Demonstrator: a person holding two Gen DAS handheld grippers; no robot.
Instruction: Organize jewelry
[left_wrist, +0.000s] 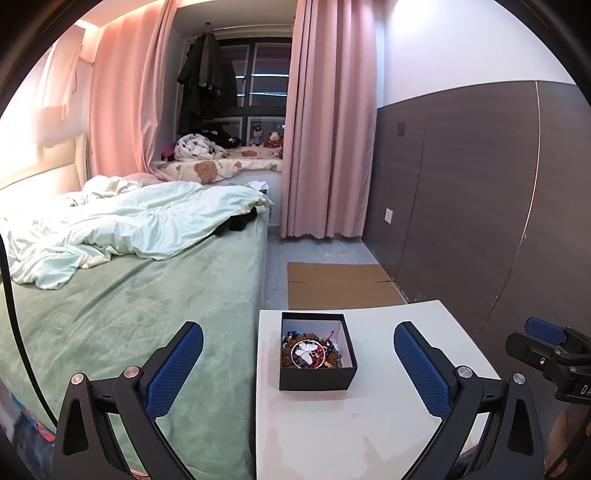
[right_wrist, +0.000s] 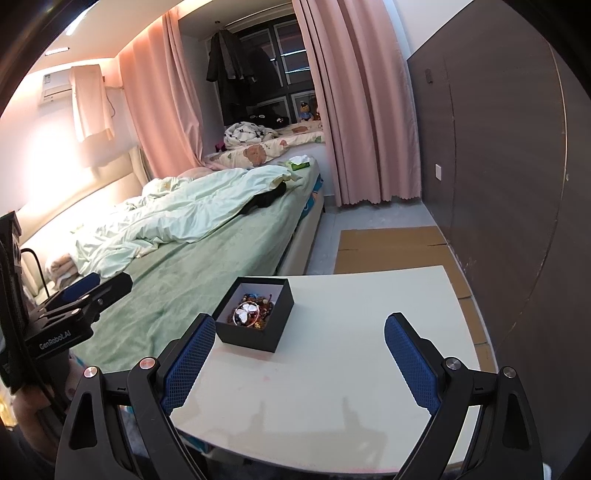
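On white desk (left_wrist: 369, 435), black jewelry box (left_wrist: 317, 376) ahead of and between left gripper (left_wrist: 298, 354) jaws, ahead-left of right gripper (right_wrist: 300, 345); both spread wide, empty.

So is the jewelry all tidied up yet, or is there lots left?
It's hard to tell. All the jewelry I can see sits heaped together in the black box on the white table, nothing sorted out. Both tongs, left and right, are open and empty. If it needs sorting, that is still ahead.
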